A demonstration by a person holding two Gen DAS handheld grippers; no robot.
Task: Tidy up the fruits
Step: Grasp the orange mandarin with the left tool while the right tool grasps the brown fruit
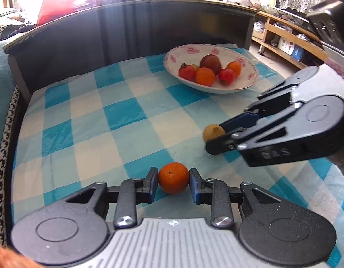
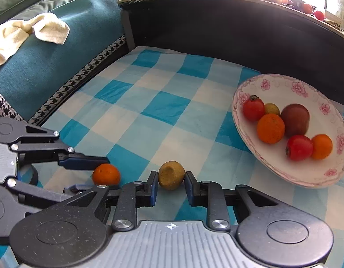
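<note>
My left gripper point(image 1: 173, 178) is shut on a small orange point(image 1: 173, 177) low over the blue-and-white checked cloth point(image 1: 93, 120). The same orange point(image 2: 106, 174) shows at the left of the right wrist view, between the left gripper's point(image 2: 105, 174) fingers. My right gripper point(image 2: 171, 178) is shut on a brownish-yellow round fruit point(image 2: 171, 174), with both pads touching its sides. From the left wrist view that fruit point(image 1: 213, 132) sits at the tip of the right gripper point(image 1: 213, 138). A white flowered plate point(image 1: 250, 82) at the back right holds several fruits: oranges, red ones, a dark one.
A dark raised board point(image 1: 127, 35) walls the far side of the cloth. A teal sofa cushion point(image 2: 49, 67) with a cream towel point(image 2: 33, 31) lies to the left. Wooden shelving point(image 1: 283, 44) stands beyond the right edge.
</note>
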